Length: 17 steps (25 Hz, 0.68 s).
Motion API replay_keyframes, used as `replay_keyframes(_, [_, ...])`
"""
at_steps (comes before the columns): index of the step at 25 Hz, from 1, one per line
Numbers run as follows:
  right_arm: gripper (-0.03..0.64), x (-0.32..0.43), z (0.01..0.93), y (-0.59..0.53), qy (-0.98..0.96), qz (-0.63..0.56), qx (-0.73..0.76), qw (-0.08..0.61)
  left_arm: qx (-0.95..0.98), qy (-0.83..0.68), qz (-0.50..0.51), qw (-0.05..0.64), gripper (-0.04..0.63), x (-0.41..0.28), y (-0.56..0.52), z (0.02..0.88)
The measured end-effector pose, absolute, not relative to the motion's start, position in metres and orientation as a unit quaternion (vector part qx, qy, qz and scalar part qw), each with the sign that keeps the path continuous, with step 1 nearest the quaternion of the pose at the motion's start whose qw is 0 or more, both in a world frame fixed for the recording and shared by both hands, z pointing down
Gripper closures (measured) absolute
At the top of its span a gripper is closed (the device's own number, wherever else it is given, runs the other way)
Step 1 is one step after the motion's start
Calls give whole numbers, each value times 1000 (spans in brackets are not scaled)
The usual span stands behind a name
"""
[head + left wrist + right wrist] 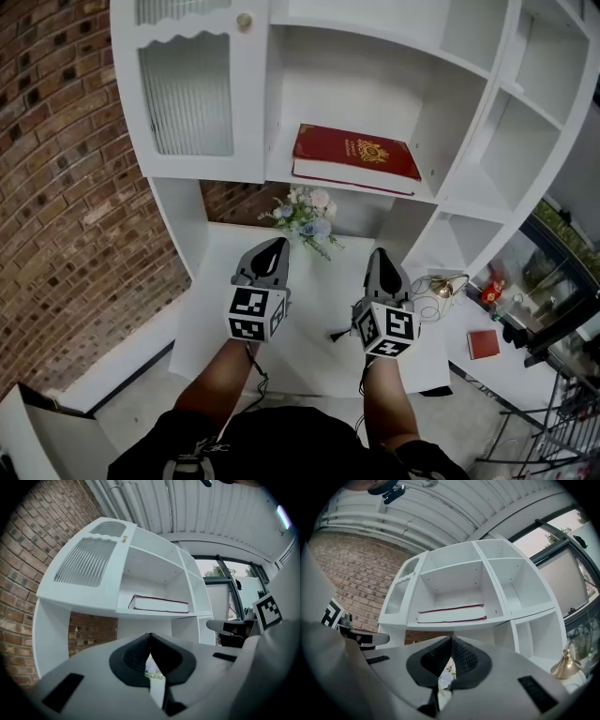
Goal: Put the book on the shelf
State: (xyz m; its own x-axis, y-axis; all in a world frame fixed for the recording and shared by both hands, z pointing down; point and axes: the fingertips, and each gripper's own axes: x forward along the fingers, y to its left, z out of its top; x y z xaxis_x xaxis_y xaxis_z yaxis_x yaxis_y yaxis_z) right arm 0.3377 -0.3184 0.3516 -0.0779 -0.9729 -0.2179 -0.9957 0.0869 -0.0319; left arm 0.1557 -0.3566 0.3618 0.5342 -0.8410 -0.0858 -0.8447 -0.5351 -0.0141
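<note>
A dark red book [355, 155] with a gold emblem lies flat on the white shelf unit's [441, 202] middle shelf. It shows too in the left gripper view, the book [159, 604], and in the right gripper view, the book [452, 613]. Both grippers hover side by side over the white desk top [216, 328], below and in front of the book, well apart from it. My left gripper [275, 251] is shut with nothing in it. My right gripper [380, 255] is shut and empty as well.
A small bouquet of pale flowers [307, 217] stands on the desk just ahead of the grippers. A brass bell [448, 286] and a small red book [484, 344] lie to the right. A ribbed-glass cabinet door [186, 92] is at the shelf's left, a brick wall [56, 169] beyond.
</note>
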Motion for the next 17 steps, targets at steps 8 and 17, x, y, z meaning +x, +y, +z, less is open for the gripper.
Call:
replay_keyframes(8, [604,338,357,-312,732,57,-673,89,-880,473,41,22,581,161,-350,361])
replay_keyframes(17, [603,338,362,-310,734,56,-672,78,-881,472,37,26,581,163,-346,362])
